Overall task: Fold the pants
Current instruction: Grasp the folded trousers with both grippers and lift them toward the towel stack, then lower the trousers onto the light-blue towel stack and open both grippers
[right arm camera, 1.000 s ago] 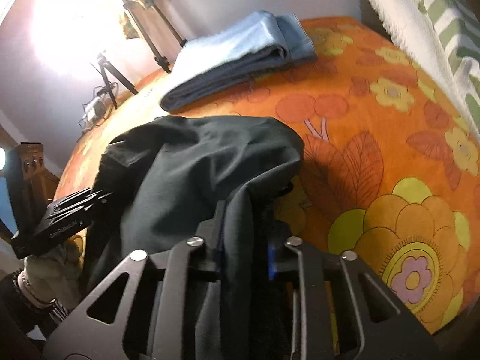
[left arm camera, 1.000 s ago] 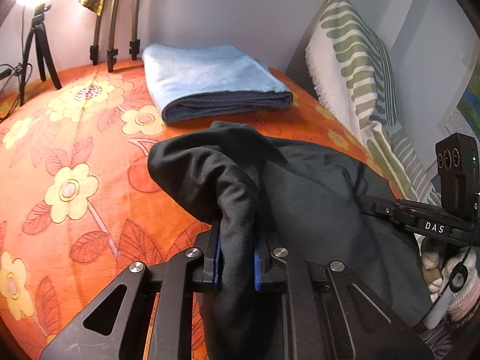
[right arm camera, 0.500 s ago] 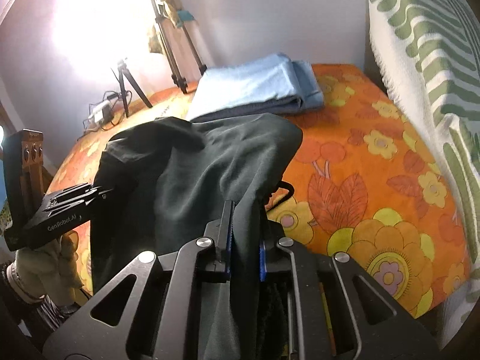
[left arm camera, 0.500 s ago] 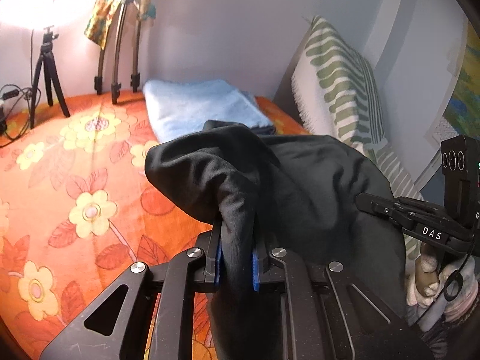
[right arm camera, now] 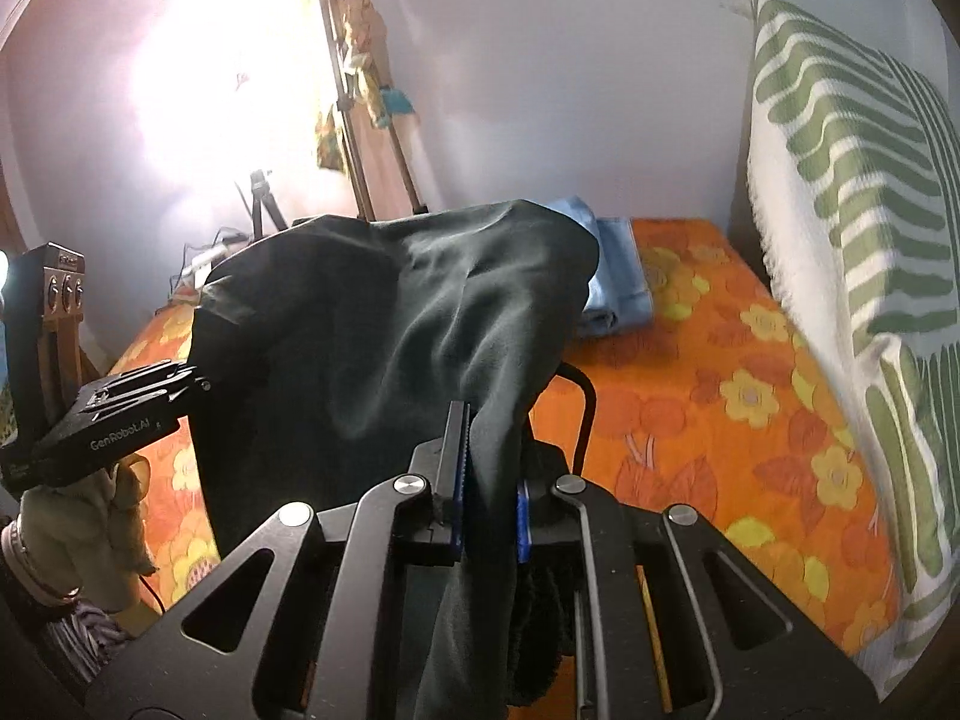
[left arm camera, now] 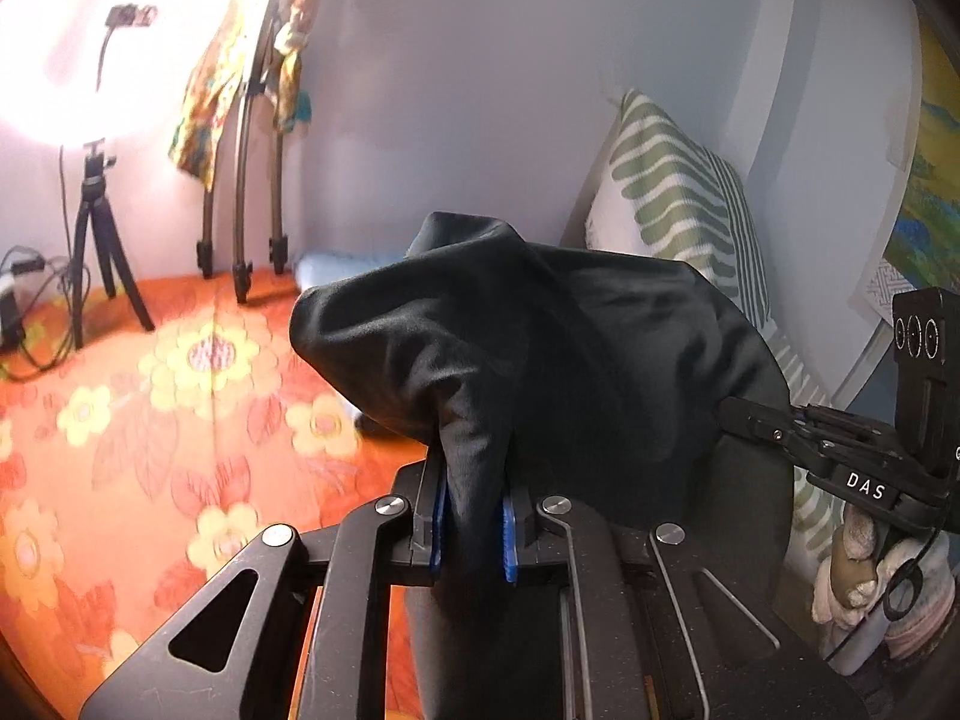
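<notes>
The black pants (left arm camera: 540,348) hang raised above the orange floral bedspread (left arm camera: 150,420), stretched left to right between the left gripper (left arm camera: 471,516) and the right gripper (right arm camera: 489,504), each clamped on a bunched fold of cloth, the rest draping downward near the folded blue towel (right arm camera: 618,276).

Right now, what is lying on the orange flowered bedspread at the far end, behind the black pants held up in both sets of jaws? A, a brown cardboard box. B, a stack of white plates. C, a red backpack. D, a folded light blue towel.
D: a folded light blue towel lies on the orange flowered bedspread near the wall, partly hidden behind the black pants.
</notes>
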### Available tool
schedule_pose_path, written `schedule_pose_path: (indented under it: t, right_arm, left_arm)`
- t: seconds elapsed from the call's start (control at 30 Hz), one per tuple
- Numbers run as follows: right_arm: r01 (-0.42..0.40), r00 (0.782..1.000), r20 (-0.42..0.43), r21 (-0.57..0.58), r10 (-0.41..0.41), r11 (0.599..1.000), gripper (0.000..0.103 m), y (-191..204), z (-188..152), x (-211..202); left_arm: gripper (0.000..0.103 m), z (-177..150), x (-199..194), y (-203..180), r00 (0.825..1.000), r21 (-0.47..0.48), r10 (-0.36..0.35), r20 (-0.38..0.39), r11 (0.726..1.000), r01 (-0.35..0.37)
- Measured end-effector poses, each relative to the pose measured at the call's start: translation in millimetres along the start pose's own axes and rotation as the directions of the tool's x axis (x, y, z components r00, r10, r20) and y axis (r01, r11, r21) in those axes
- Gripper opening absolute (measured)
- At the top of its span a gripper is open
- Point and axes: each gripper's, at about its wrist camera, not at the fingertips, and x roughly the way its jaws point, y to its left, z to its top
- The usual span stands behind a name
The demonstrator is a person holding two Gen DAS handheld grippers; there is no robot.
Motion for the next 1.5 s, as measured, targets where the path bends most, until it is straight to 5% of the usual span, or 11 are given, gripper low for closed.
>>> schedule_pose_path:
  t: [0.37,0.67,0.93,1.13,1.27,1.5]
  right_arm:
    - [0.033,0.997,0.076,-0.054,-0.029,0.998,0.012,-21.9,100.1,34.6]
    - [-0.013,0.999,0.034,-0.061,0.015,0.998,0.012,-60.7,168.0,128.9]
    - [-0.047,0.997,-0.071,-0.083,0.041,0.995,0.012,-92.2,179.3,237.2]
    - [0.005,0.994,-0.109,-0.126,-0.019,0.992,0.016,-107.0,173.9,288.2]
    - [0.123,0.984,-0.106,-0.157,-0.141,0.98,0.027,-116.1,171.3,296.7]
    - [0.104,0.994,-0.038,-0.06,-0.106,0.993,0.036,-131.0,176.8,269.7]
  left_arm:
    - [0.011,88.9,32.6,4.2,0.996,0.055,0.013,0.093,0.998,-0.018]
    - [0.011,133.2,105.8,42.8,0.994,0.049,0.062,0.095,0.997,-0.067]
    - [0.011,129.0,187.5,85.7,0.99,0.021,0.139,0.034,0.99,-0.14]
    - [0.015,122.5,226.1,97.9,0.968,0.065,0.25,-0.014,0.966,-0.249]
    - [0.015,122.4,219.0,97.8,0.949,0.084,0.315,0.031,0.945,-0.317]
    - [0.015,116.4,198.6,95.5,0.956,0.067,0.291,0.026,0.954,-0.292]
